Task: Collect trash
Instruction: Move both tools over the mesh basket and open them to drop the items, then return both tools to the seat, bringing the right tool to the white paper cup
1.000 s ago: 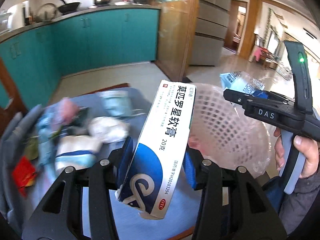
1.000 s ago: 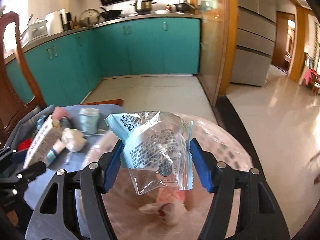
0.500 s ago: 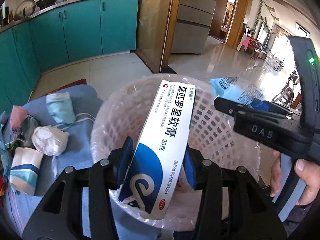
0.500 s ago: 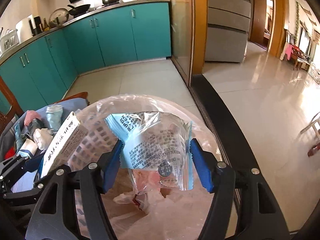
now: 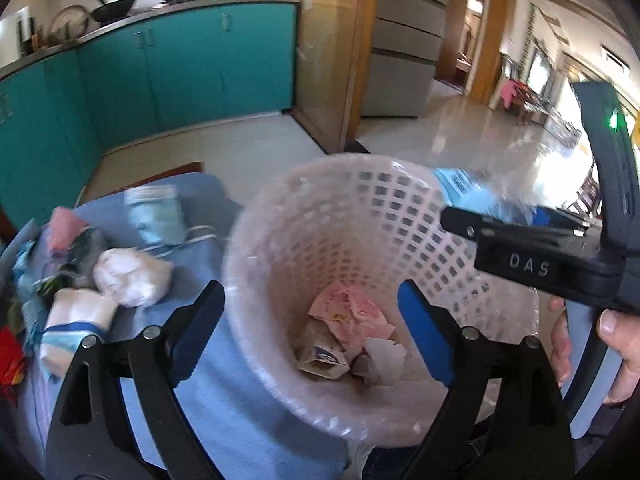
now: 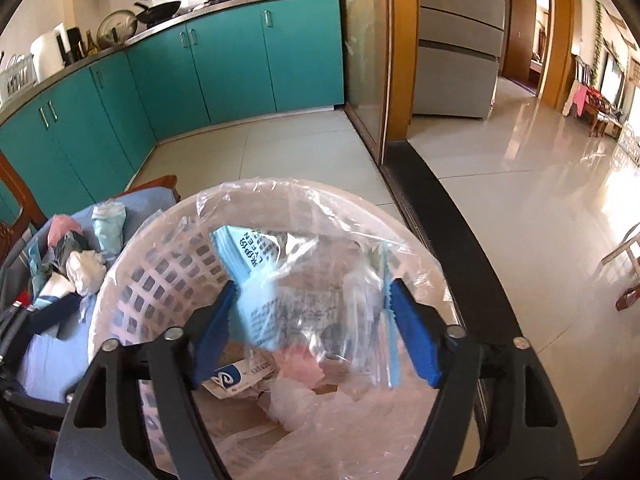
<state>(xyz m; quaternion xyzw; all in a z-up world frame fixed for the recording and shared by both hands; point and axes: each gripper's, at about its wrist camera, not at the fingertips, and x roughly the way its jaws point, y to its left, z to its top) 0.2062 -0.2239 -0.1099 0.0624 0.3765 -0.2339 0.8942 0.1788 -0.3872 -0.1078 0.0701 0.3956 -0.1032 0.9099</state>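
Over the pink basket [image 5: 336, 216], the left gripper [image 5: 310, 336] hung with jaws opening and nothing between them; the white-and-blue box [image 5: 322, 358] lay at the basket's bottom. Above the basket too, the right gripper's [image 6: 312, 320] jaws were opening, the clear plastic bag [image 6: 304, 292] blurred between them. More litter [image 5: 128, 276] sat left of the basket.

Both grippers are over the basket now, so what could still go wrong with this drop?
1. The clear wrapper is still between the right gripper fingers as they open; being light film, it may cling to a pad or drift outside the basket.
2. The two grippers hover close together over the rim, so the left gripper, opening with nothing between its fingers, might bump the right one.
3. The loose liner bag could snag a finger.
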